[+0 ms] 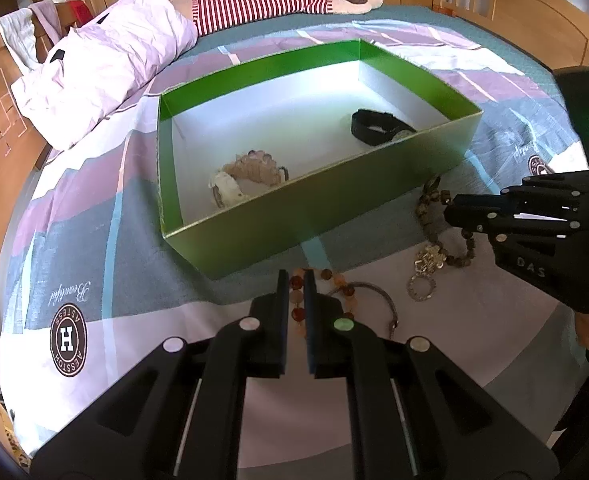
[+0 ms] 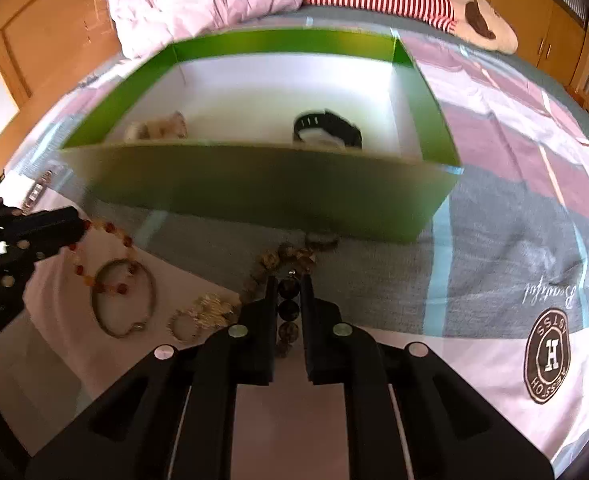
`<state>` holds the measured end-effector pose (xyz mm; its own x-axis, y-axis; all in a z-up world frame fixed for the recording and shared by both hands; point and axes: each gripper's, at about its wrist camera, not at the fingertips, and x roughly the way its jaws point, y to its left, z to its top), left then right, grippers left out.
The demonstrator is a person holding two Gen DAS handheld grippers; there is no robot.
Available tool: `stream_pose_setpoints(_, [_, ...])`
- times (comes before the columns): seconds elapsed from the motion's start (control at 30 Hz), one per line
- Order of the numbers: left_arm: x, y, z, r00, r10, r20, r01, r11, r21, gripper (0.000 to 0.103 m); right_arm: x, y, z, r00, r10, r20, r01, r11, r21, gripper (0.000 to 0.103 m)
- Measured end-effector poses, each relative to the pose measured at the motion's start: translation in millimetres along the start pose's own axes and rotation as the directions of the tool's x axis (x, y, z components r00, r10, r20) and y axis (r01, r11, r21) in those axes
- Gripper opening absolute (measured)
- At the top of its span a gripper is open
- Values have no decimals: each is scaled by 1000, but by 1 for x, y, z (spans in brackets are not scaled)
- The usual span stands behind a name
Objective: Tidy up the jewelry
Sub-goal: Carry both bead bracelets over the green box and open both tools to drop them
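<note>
Amber bead bracelet [image 1: 300, 304] pinched in left tongs [image 1: 296, 280], dark bead bracelet [image 2: 288, 310] in right tongs [image 2: 288, 280]

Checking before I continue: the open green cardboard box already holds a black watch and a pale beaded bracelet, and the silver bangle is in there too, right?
Not quite. The thin silver bangle lies on the bedspread outside the open green cardboard box, as the right wrist view shows. The black watch and pale beaded bracelet are inside.

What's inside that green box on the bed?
Inside the green box lie a black watch and a pale beaded bracelet bundle. The near wall hides part of the floor, so more could sit there.
</note>
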<state>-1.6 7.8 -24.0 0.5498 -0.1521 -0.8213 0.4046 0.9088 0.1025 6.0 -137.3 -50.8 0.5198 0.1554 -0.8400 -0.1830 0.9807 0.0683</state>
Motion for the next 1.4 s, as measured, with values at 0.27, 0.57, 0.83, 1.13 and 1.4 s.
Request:
stream_pose_setpoints(0.27, [-23, 2, 6, 997, -26, 75, 28, 999, -19, 7, -38, 6, 7, 989, 43, 141, -42, 999, -10, 11])
stream_pose_setpoints(0.57, [-43, 4, 10, 989, -70, 134, 75, 997, -29, 7, -62, 8, 11, 971, 76, 226, -75, 997, -13, 11])
stream_pose_setpoints(0.83, [-41, 4, 9, 989, -72, 132, 76, 997, -28, 7, -60, 12, 11, 973, 52, 223, -46, 998, -31, 11])
stream_pose_setpoints(1.13, [-40, 2, 8, 990, -70, 125, 73, 997, -24, 7, -69, 16, 10, 958, -45, 284, 62, 997, -49, 11])
stream_pose_setpoints(1.4, [-40, 4, 8, 989, -68, 131, 72, 997, -29, 7, -76, 27, 7, 931, -128, 342, 169, 981, -93, 11])
